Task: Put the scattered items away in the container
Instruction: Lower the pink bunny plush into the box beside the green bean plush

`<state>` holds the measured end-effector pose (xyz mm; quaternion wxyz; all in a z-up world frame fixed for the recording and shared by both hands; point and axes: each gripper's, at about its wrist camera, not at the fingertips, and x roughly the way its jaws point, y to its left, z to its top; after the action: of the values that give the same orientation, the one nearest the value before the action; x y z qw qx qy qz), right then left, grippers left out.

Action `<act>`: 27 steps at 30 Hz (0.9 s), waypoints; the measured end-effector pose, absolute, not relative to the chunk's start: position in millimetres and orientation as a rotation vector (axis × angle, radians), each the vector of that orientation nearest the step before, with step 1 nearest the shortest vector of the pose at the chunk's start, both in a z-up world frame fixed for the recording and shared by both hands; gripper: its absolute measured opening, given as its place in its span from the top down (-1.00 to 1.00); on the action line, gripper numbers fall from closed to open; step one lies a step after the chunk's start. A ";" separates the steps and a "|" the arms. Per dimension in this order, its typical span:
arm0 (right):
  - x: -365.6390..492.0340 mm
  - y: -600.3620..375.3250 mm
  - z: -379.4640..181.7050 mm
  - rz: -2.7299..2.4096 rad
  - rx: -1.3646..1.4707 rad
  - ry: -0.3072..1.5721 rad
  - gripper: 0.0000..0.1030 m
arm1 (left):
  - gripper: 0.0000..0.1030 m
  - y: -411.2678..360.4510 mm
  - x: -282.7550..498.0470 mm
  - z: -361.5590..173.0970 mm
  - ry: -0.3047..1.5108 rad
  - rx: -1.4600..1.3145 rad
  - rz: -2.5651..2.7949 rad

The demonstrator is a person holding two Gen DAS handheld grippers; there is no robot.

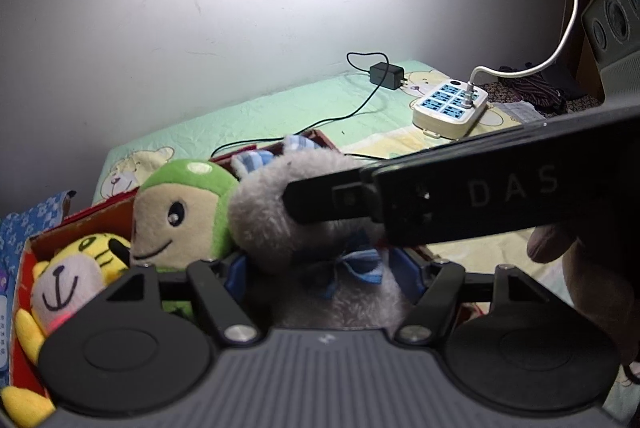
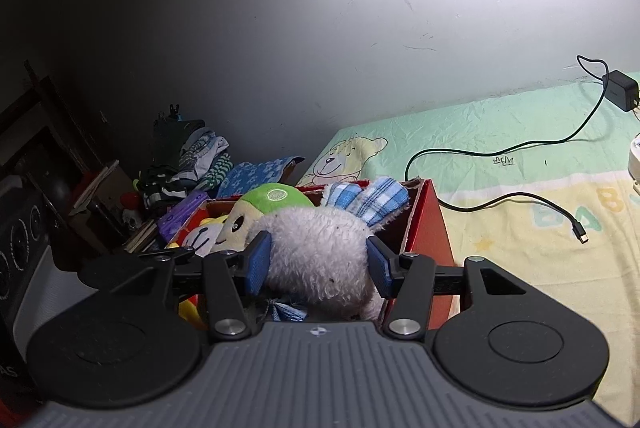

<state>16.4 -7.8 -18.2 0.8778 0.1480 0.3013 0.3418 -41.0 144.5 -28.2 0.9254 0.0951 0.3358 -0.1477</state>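
Grey fluffy plush rabbit with blue checked ears [image 2: 320,256]: we are clenching our right gripper [image 2: 318,264] fingers on it over the red cardboard box [image 2: 432,228]; our left gripper [image 1: 324,276] fingers are flanking it, grip unclear.

Each gripper, the left gripper [image 1: 322,268] and the right gripper [image 2: 318,262], has a grey ribbed body, black round-ended linkage arms with silver screws, and blue-padded fingers [image 2: 258,260]. White "DAS" lettering marks the right gripper's black side.

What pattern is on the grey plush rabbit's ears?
Blue-and-white check on the ears, clearest in the right wrist view.

right gripper [image 2: 318,262] jaws clamping grey plush rabbit [image 2: 320,252], over red box [image 2: 434,228]
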 end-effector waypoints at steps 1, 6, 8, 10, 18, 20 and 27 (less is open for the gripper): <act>13.9 -9.2 -17.4 0.720 0.301 0.632 -0.05 | -0.42 144.0 -43.7 -29.1 0.692 0.199 -0.308; -1.1 -12.8 -18.0 0.747 0.274 0.660 -0.19 | -0.47 146.5 -50.0 -27.2 0.708 0.193 -0.308; -5.0 -11.6 -16.9 0.745 0.266 0.663 -0.25 | -0.49 151.0 -53.6 -23.1 0.709 0.177 -0.301; -8.7 -10.9 -14.6 0.734 0.263 0.657 -0.27 | -0.53 155.1 -60.1 -16.1 0.693 0.164 -0.293; -20.5 -14.2 -3.1 0.650 0.322 0.633 -0.27 | -0.78 172.6 -78.8 9.8 0.657 0.133 -0.214; -22.9 -16.4 0.2 0.621 0.367 0.631 -0.27 | -0.79 174.7 -78.8 11.7 0.676 0.142 -0.171; -34.5 -6.0 13.6 0.514 0.413 0.648 -0.27 | -0.90 186.3 -81.4 15.9 0.726 0.165 -0.046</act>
<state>-34.5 -6.0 13.6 0.8950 0.1992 0.3128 0.2480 -81.4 186.3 15.9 0.9313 0.0808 0.3545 -0.0227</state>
